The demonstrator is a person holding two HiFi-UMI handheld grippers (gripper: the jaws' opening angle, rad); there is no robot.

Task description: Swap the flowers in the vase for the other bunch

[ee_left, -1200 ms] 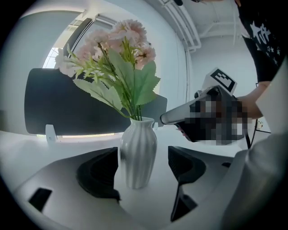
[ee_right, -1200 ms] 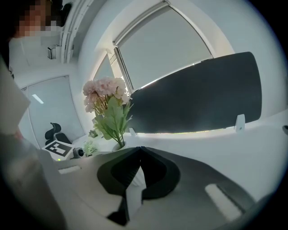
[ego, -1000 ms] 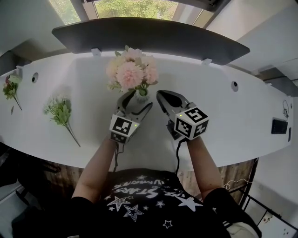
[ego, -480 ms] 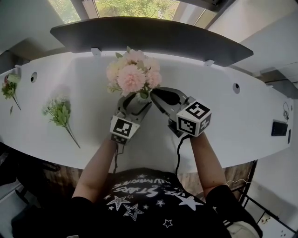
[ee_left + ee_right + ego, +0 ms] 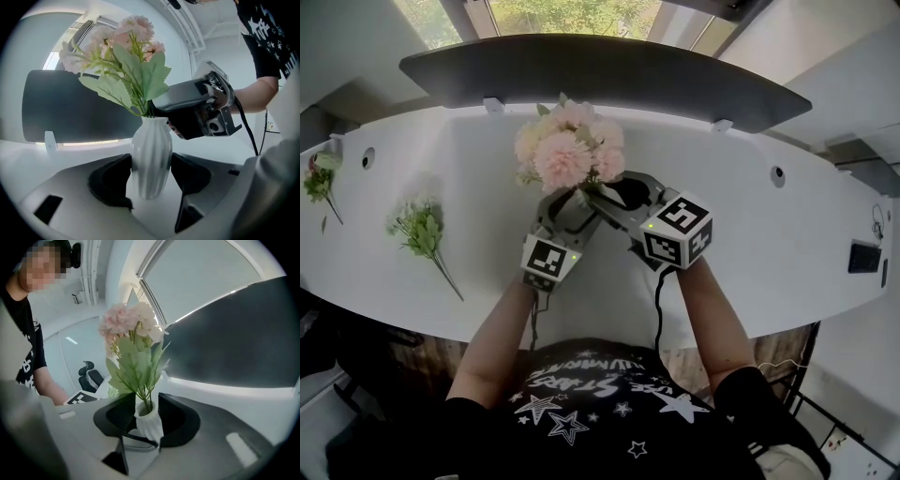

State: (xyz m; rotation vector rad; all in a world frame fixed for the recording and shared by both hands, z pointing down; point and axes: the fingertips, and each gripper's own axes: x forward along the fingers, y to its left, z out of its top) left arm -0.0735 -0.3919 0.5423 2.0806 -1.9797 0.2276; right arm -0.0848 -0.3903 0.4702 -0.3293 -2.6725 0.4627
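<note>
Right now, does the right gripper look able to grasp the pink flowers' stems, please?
Probably yes: the right gripper has just been opening its jaws, and they already stand either side of the stems above the vase, with nothing in between to block them.

- Bright daylight came from the window [image 5: 562, 14] ahead; the desk [image 5: 787, 244] was evenly lit, shadows soft.
- Gripper views showed strong fisheye, black corners; near jaws blurred.
- The backlit vase [image 5: 151, 157] looked grey.
</note>
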